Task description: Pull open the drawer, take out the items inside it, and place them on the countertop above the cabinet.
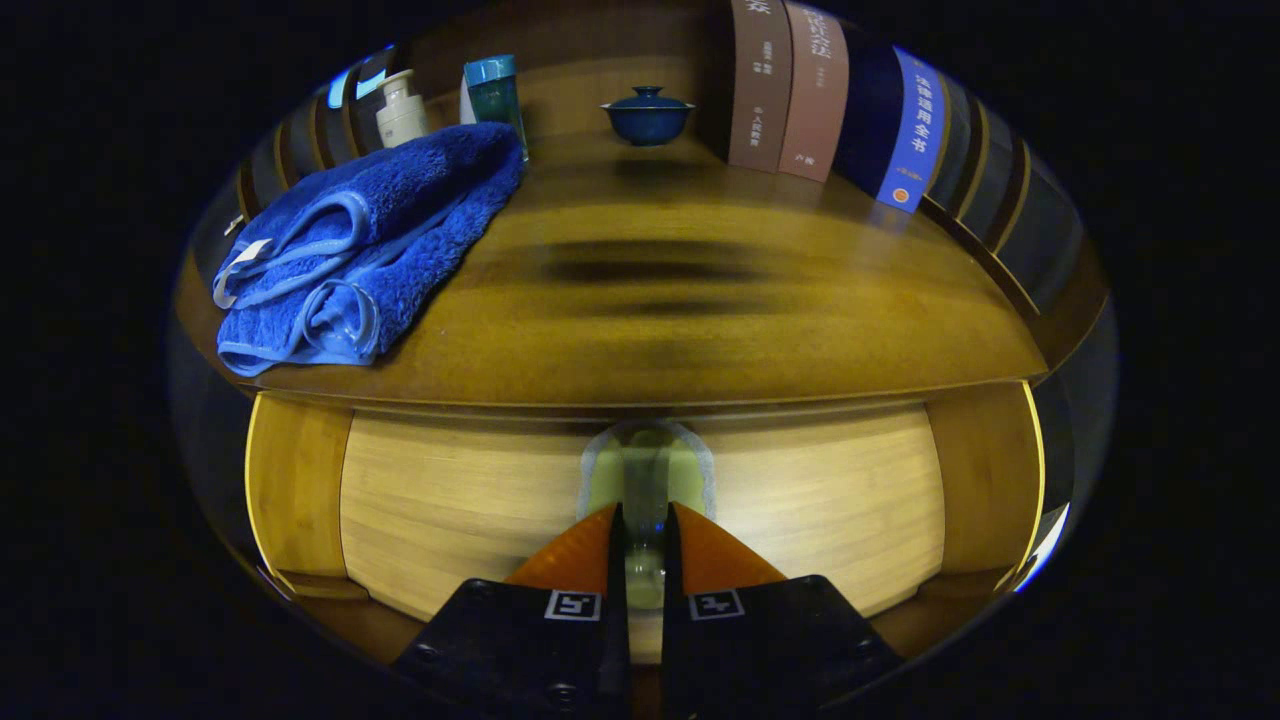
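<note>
Bamboo drawer (450,500) sits closed under the countertop (700,330); gripper (645,525) fingers pinch its clear handle (645,470), a thin hold likely to slip off if the pull angles sideways.

I see the worktop (650,330) lying above the drawer front (450,500), whose handle (647,480) sits between the fingers of my hand-held gripper (645,545). On the worktop a folded towel (360,250) lies at the left, with a pump bottle (401,110) and a capped container (494,95) behind it. A lidded bowl (648,115) stands at the back middle, and a row of books (830,100) stands upright to its right.
</note>
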The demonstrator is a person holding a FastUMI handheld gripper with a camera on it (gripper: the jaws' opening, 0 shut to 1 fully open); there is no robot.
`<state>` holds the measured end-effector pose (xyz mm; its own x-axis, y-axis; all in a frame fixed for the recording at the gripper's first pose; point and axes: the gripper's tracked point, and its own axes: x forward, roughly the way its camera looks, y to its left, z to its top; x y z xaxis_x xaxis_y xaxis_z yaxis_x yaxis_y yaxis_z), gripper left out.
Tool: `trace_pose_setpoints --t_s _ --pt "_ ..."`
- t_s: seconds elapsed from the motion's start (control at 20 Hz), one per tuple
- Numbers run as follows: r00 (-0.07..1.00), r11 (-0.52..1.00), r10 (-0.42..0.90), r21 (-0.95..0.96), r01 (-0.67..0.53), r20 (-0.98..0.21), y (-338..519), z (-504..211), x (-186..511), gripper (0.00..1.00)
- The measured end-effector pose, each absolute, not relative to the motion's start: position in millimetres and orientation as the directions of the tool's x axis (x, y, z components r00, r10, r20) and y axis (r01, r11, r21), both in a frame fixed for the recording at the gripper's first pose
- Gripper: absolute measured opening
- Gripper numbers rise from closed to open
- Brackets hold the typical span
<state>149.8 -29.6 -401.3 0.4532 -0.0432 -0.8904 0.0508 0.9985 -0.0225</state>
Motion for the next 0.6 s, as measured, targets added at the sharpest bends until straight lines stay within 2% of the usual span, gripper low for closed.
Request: trace_pose_setpoints --t_s 0.6 --pt "0.517 0.997 0.075 0.083 -0.008 -0.853 0.6 -290.5 106.3 0.17"
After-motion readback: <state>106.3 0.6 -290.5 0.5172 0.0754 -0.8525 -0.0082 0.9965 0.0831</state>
